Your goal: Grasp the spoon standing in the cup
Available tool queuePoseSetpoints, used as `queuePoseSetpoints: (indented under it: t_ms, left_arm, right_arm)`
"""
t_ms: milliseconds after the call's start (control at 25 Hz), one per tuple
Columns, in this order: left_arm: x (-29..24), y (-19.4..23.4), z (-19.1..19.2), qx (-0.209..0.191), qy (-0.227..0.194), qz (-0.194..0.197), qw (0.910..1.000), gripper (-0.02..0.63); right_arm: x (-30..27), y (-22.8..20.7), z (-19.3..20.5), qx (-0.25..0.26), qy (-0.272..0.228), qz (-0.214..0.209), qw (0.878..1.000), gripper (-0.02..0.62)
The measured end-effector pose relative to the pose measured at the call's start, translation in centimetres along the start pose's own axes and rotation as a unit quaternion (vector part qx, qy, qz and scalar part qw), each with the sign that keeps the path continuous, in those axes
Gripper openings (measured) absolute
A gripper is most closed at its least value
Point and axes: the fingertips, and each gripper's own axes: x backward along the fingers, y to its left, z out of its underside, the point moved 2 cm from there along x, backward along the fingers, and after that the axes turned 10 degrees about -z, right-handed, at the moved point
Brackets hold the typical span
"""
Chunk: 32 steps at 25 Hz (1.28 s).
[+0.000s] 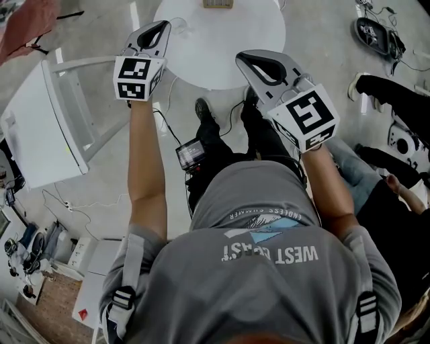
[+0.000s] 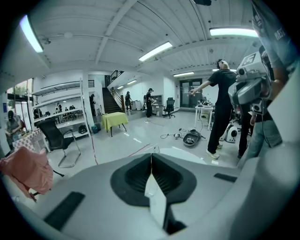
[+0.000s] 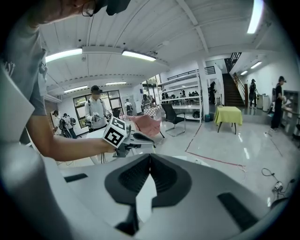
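L gripper point(image 1: 161, 28) & R gripper point(image 1: 245, 62): jaws pressed together on both, nothing clamped. Both are held at the near edge of the round white table point(image 1: 222, 47). No spoon or cup is made out in any view; only a small brownish item point(image 1: 218, 3) is seen at the table's far edge. The spoon is judged light, stiff, prob. slick, and best taken by the handle above the cup rim. A white chair point(image 1: 40, 127) stands left of the table, a bystander's legs point(image 1: 396, 94) right of it; neither is judged in the way.
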Motion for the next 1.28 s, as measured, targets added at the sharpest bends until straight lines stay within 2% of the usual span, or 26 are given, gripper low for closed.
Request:
queuePoseSetpoints:
  t_ms: [240,720,960,1280]
  left_arm:
    - [3.2,-0.9,-2.4,0.001,-0.022,0.007,0.9997,0.008]
    - [9.6,-0.2,-8.1,-0.014,-0.092,0.008,0.9956,0.009]
    - [12.1,-0.2,-9.6,-0.015,-0.115,0.01,0.9932,0.009]
    - [14.5,-0.5,-10.8,0.005,-0.145,0.026,0.989,0.008]
  right_arm:
    - [1.5,0.4,-1.5,0.021,-0.008,0.016,1.0,0.003]
    - [2.2,1.1,-5.2,0.072,-0.027,0.047,0.996,0.002]
    - [2.7,1.9,-6.7,0.091,-0.042,0.05,0.994,0.002]
    - [3.9,2.8,-8.7,0.131,-0.055,0.062,0.988,0.002]
